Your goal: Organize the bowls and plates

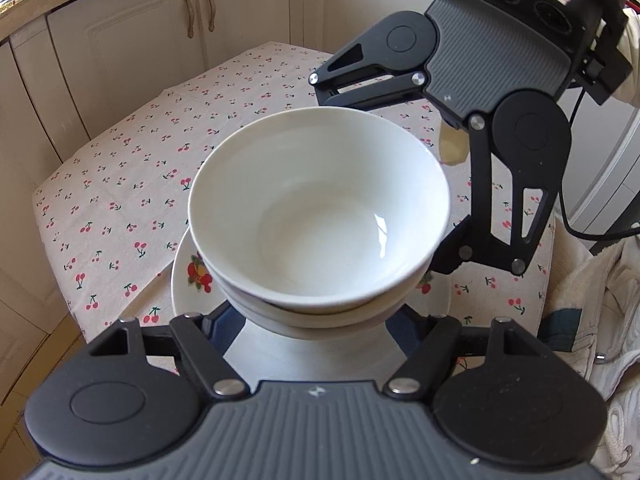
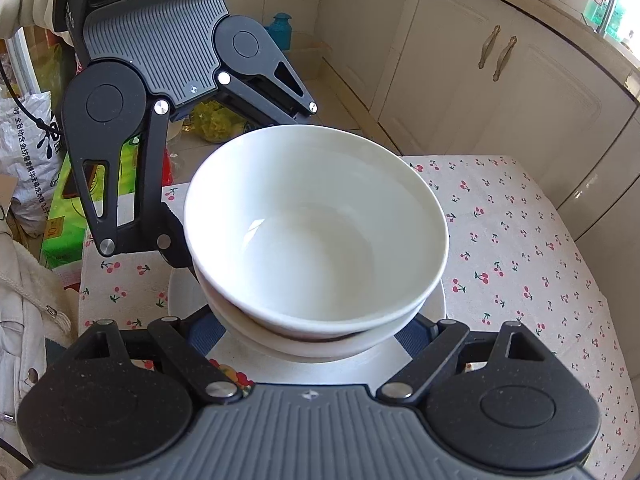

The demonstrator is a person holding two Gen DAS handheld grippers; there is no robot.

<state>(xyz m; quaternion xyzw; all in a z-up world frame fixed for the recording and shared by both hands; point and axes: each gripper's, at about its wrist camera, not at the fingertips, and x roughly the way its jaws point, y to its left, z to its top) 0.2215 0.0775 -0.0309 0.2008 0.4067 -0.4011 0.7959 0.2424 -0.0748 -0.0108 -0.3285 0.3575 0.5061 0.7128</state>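
Two glossy white round bowls (image 1: 320,216) sat nested on a fruit-printed plate (image 1: 188,276) over cherry-patterned cloth (image 1: 120,184), while the left gripper (image 1: 316,320) and right gripper (image 2: 312,328) both clasped the lower bowl.

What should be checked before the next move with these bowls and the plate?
1. Top bowl nested in lower bowl: ok.
2. Bowls sit on the fruit-patterned plate: ok.
3. Left gripper flanks the stack: ok.
4. Right gripper flanks it from the opposite side: ok.
5. Pads pressing firmly: cannot tell.
6. Plate resting on the tablecloth: cannot tell.
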